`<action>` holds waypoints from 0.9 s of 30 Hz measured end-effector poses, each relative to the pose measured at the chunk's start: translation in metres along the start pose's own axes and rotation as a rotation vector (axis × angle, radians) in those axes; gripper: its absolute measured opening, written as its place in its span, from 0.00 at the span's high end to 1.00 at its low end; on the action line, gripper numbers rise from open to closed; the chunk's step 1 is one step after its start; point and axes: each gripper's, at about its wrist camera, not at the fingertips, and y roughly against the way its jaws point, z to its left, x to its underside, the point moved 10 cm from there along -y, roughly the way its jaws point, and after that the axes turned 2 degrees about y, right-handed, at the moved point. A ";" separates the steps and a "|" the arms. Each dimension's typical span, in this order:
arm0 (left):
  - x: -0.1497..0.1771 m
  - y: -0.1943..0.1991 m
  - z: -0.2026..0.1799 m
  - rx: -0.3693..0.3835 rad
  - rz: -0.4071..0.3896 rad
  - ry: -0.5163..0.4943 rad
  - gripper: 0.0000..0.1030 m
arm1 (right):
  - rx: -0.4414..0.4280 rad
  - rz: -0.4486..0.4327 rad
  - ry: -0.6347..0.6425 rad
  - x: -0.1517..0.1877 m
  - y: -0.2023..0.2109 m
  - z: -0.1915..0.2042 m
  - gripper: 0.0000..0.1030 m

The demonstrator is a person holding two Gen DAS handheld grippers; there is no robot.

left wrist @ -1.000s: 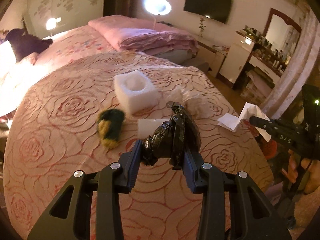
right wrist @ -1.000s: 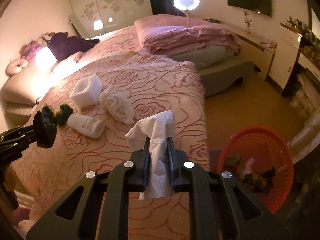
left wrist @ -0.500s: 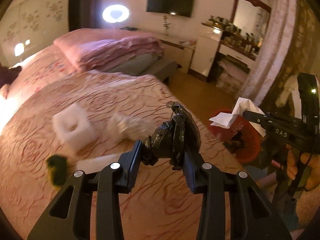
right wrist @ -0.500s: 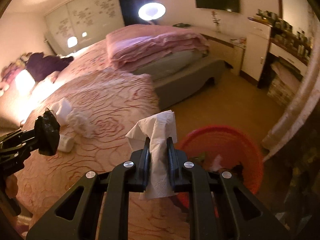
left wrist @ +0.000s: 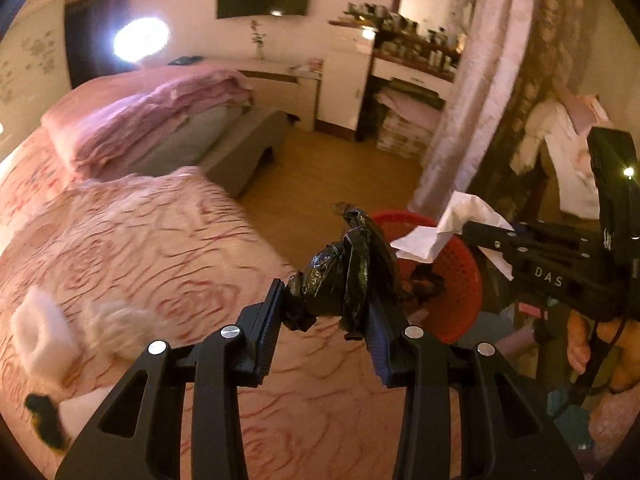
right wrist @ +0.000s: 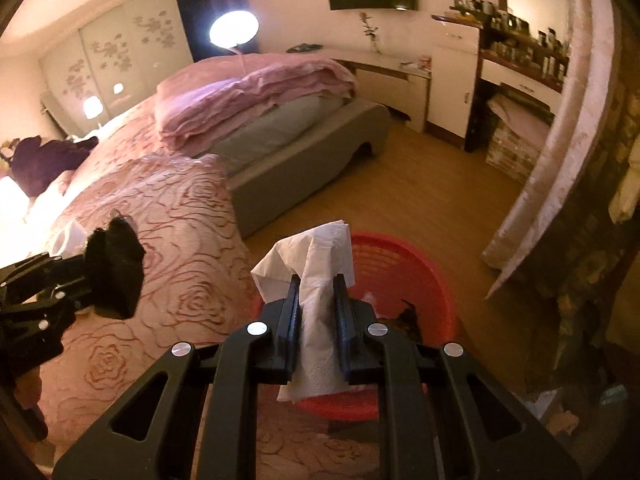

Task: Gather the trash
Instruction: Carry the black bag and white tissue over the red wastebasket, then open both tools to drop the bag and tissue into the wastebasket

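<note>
A crumpled, glossy black plastic bag point(left wrist: 344, 280), knotted into a lumpy wad, is clamped between the jaws of the left gripper point(left wrist: 326, 312) above the edge of the rose-patterned pink bedspread point(left wrist: 132, 248). A soft white tissue point(right wrist: 320, 300), folded and creased, is pinched by the closed jaws of the right gripper point(right wrist: 316, 316), held angled downward over the round red mesh basket point(right wrist: 404, 256) on the wooden floor point(right wrist: 420, 184).

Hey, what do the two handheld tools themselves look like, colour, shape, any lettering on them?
Both are matte black. The left tool has two flat, ridged fingers on angular arms with triangular cutouts and round silver screw heads. The right tool is built the same. Seen side-on from the left camera, its body carries pale letters reading DAS, a small lit lamp on its upright rear part, and a thin dark cable hanging below.
</note>
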 end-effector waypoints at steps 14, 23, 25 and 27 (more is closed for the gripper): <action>0.010 -0.086 -0.040 0.054 0.151 -0.016 0.64 | 0.028 0.090 -0.083 0.022 -0.037 -0.041 0.85; 0.019 -0.102 -0.052 0.079 0.194 -0.043 0.46 | 0.013 0.130 -0.102 0.030 -0.052 -0.042 0.71; 0.019 -0.101 -0.050 0.076 0.190 -0.041 0.41 | 0.012 0.129 -0.113 0.030 -0.052 -0.042 0.64; 0.019 -0.100 -0.048 0.071 0.188 -0.037 0.38 | 0.012 0.127 -0.118 0.030 -0.052 -0.043 0.62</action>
